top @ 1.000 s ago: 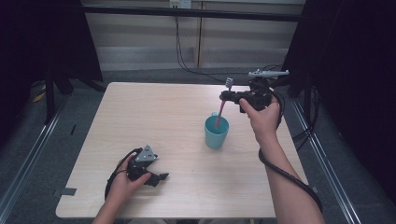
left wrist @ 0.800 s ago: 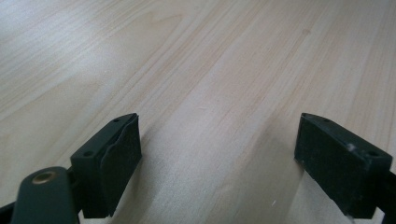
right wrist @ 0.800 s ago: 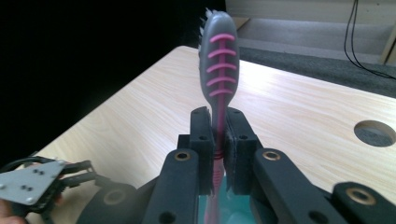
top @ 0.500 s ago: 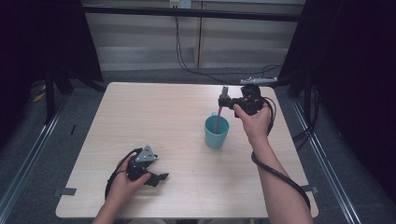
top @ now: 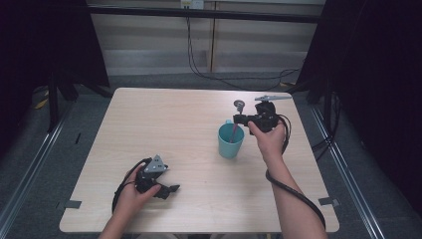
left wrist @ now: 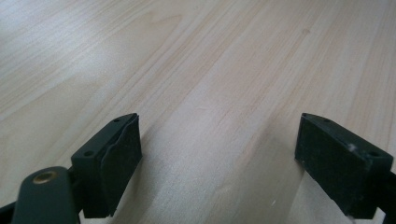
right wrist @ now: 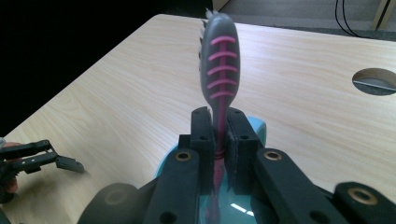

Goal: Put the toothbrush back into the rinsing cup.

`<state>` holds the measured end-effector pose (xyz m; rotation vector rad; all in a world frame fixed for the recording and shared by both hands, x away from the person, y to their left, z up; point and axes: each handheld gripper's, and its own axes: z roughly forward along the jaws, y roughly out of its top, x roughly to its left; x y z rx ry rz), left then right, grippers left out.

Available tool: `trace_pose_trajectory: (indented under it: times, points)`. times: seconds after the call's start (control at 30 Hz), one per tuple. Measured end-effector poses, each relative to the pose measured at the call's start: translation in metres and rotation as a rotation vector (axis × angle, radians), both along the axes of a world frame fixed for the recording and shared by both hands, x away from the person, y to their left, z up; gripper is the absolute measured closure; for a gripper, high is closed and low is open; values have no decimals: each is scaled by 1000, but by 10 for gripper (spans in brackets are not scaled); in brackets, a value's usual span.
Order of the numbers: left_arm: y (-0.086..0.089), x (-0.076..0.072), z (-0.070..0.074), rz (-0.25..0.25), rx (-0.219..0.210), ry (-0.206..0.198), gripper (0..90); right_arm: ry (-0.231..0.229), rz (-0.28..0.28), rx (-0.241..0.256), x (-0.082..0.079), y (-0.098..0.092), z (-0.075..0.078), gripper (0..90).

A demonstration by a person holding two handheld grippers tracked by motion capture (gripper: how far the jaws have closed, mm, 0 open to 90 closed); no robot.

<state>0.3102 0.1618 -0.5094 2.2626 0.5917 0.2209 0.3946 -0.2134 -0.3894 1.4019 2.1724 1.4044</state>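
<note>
Pink and grey, the toothbrush (right wrist: pixel 217 70) stands clenched between the jaws of the right tool (top: pixel 247 119), which grip its thin pink neck just below the head. Compared with a second ago, this tool has come down and in toward the teal cup (top: pixel 231 142): then the brush hung higher and leaned over the cup; now its handle runs steeply down from the tool into the cup's mouth, with the head just above the tool. In the right gripper view the cup's rim (right wrist: pixel 258 125) sits directly beneath and behind the jaws, and the handle disappears into it. I judge the brush is being lowered into the cup and that letting go is what remains.

Apart from the brush handle, nothing can be made out inside the cup; its bottom is hidden.

Well apart, on the near side of the worktop (top: pixel 164 124), the left tool (top: pixel 166 189) rests as it did before, its jaws spread wide and released over bare wood (left wrist: pixel 215 107), grasping nothing.
</note>
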Motion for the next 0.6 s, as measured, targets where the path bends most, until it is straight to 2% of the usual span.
trace_pose_trajectory:
  times: [0.37,0.53,0.6]
  points:
    - [0,0,0,-7,7,-4,144,11,-8,-11,-2,2,-14,837]
    - [0,0,0,-8,9,-2,143,13,-16,-35,-2,1,-18,833]
    - [0,0,0,-8,7,-3,143,15,-19,-27,-3,0,-20,832]
